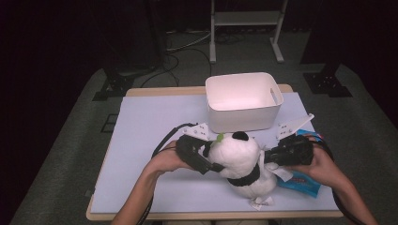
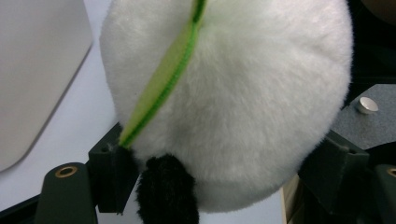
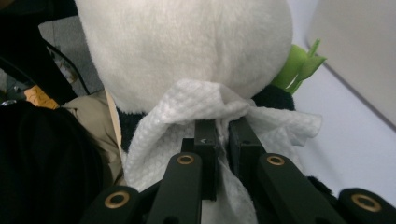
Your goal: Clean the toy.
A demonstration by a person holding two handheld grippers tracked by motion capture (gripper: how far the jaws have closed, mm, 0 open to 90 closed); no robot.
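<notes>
Not much room in the middle: the panda plush (image 1: 244,161) sits right between your two hand-held grippers, and the white bin (image 1: 244,101) stands just behind it, blocking the far side. The blue packet (image 1: 300,180) lies under your right hand. You've got loads of open worktop (image 1: 145,126) on the left and far left.

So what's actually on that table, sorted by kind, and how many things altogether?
Plush panda: 1
White bin: 1
White wipe: 1
Blue packet: 1
Total: 4
</notes>
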